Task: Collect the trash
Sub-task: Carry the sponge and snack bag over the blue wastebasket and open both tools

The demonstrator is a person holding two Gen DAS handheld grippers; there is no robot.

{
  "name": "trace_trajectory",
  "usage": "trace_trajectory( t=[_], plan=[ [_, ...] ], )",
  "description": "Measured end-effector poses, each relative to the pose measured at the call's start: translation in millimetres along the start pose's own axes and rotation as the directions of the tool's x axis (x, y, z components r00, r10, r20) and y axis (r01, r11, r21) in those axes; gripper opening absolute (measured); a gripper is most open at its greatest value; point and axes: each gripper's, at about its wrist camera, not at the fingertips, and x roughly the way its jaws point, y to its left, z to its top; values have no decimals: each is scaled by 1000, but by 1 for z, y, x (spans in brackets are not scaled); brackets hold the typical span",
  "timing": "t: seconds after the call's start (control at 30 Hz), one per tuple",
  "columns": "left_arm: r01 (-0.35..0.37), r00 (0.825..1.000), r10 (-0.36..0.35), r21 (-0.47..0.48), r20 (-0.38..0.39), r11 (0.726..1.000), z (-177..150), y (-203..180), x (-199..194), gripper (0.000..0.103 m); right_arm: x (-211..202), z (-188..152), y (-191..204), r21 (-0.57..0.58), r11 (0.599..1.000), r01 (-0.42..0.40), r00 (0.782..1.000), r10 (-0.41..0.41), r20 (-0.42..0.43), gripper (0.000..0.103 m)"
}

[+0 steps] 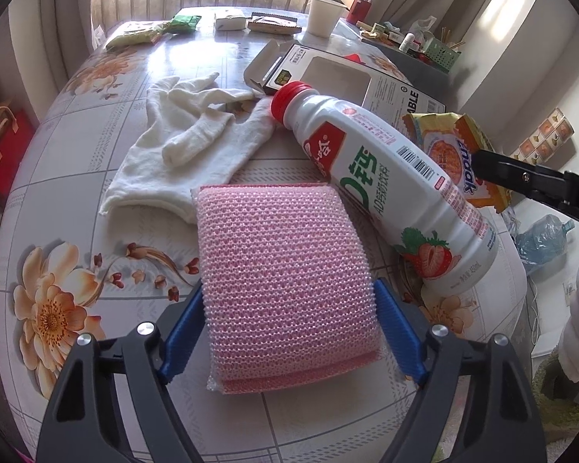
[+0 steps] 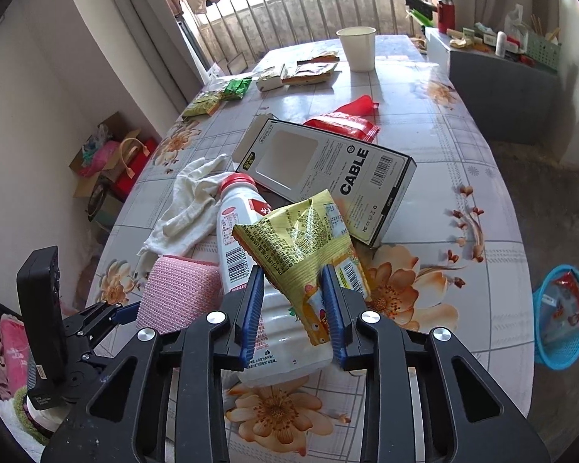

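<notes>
Floral-cloth table (image 2: pixel 463 146) by window holds mixed clutter: right gripper (image 2: pixel 294 308) clamped on yellow snack wrapper (image 2: pixel 301 239), raised over milk bottle (image 2: pixel 235 254), probably for blue bin (image 2: pixel 563 320) on floor; left gripper (image 1: pixel 289 332) pinches pink sponge (image 1: pixel 285 270) w/ both pads, likely clearing access.

Pink all over with a knobbly mesh weave, that's the sponge (image 1: pixel 285 289), sitting on a bench (image 1: pixel 58 177) covered in pale grey-white checks with big peach-orange flowers and small dark red buds, and beside it a plain off-white glove (image 1: pixel 181 142). The bottle (image 1: pixel 390 177) is white with a red cap, a red label patch, green lettering, a black barcode and a red strawberry with green leaves. Over on the right, a yellow wrapper (image 2: pixel 305 247) with dense dark print and an orange-yellow corner, a black-and-white box (image 2: pixel 343 177), a red packet (image 2: pixel 347 119), a cream cup (image 2: pixel 357 48) and a bright blue basket (image 2: pixel 563 316); both grippers (image 2: pixel 293 308) are black with blue ribbed pads (image 1: pixel 395 332).
</notes>
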Motion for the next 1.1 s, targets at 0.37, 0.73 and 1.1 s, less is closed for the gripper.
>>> trace_trajectory(
  t=[0.37, 0.73, 1.1],
  plan=[
    [20, 999, -19, -8, 29, 1000, 0, 4, -18, 81, -15, -2, -10, 51, 999, -11, 999, 9, 31, 23],
    [32, 996, -32, 2, 83, 999, 0, -1, -49, 81, -33, -3, -15, 83, 996, -43, 996, 36, 78, 22],
    [75, 988, -81, 50, 134, 996, 11, -26, -71, 81, -62, -13, -33, 142, 987, -81, 986, 58, 157, 21]
  ],
)
